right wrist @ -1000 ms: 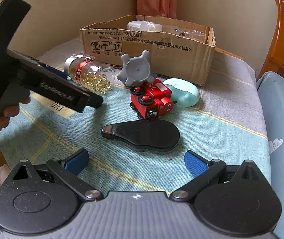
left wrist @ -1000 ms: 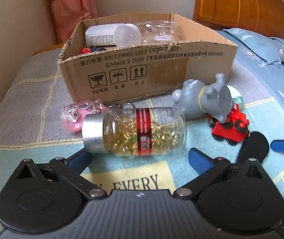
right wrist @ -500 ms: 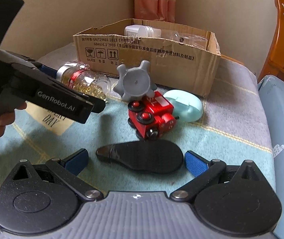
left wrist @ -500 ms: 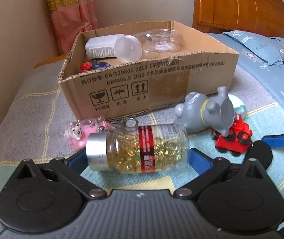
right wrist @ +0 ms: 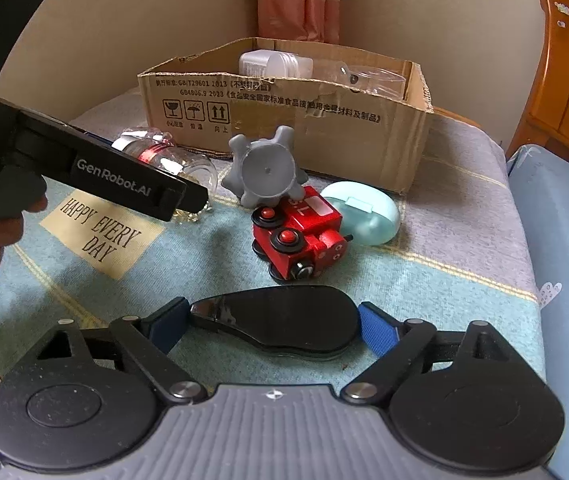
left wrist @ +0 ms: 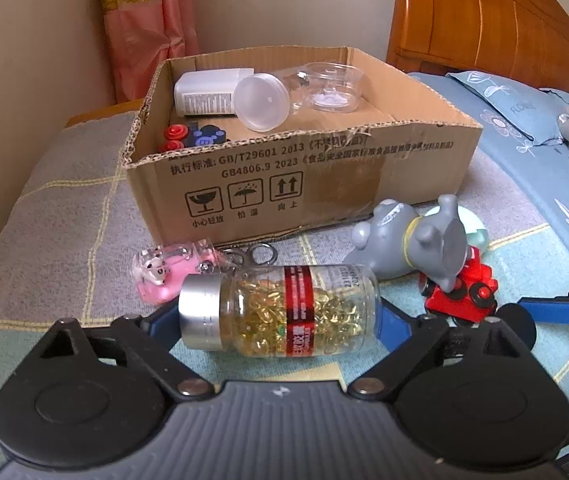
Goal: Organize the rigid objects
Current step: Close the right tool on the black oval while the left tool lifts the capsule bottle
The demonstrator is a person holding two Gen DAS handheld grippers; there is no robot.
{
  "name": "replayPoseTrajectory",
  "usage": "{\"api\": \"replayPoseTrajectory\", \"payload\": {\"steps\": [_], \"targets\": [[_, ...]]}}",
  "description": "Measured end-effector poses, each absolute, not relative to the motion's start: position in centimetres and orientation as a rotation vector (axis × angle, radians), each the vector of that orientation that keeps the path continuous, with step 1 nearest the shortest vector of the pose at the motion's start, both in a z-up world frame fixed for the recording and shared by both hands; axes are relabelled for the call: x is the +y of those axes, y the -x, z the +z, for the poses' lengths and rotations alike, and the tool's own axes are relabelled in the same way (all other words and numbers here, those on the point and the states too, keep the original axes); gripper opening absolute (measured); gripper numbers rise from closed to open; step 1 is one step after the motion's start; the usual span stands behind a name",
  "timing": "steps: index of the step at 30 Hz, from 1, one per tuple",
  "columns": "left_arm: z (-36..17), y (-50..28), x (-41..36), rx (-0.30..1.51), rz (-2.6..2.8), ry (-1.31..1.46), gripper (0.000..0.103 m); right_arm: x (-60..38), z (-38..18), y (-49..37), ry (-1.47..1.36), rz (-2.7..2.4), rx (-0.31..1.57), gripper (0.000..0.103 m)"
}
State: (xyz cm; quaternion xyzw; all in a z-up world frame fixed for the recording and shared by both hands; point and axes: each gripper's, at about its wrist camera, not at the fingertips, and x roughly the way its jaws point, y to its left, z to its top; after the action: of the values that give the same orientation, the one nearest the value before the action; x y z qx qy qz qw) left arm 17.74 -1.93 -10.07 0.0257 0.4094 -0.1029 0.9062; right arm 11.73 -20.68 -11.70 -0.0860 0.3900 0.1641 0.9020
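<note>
A blanket [right wrist: 436,248] in grey and teal with yellow lines and a "HAPPY EVERY DAY" patch [right wrist: 100,232] carries the things. On it sit a cardboard box [left wrist: 324,184], a pink keychain charm [left wrist: 168,276], a grey figurine [left wrist: 412,244], a red toy train [right wrist: 300,240], a mint case [right wrist: 364,218] and a flat black case [right wrist: 280,322].

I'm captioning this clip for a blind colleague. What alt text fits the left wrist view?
The left tongs straddle a capsule bottle lying on its side on a blanket, blue pads beside its cap and base. Behind it sit a pink keychain, a grey toy, a red train, and an open cardboard box already holding containers.
</note>
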Motion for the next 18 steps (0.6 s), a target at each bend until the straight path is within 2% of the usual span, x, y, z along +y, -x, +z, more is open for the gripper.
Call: {"api": "replayPoseTrajectory", "payload": {"steps": [9, 18], "targets": [[-9.1, -17.1, -1.4, 0.909, -0.295, -0.095, 0.093, -21.5, -10.7, -11.4, 0.188, 0.354, 0.807, 0.093], [-5.5, -16.4, -0.8, 0.933, -0.382, -0.115, 0.093, -22.7, -7.8, -11.3, 0.248, 0.404, 0.791, 0.093]]}}
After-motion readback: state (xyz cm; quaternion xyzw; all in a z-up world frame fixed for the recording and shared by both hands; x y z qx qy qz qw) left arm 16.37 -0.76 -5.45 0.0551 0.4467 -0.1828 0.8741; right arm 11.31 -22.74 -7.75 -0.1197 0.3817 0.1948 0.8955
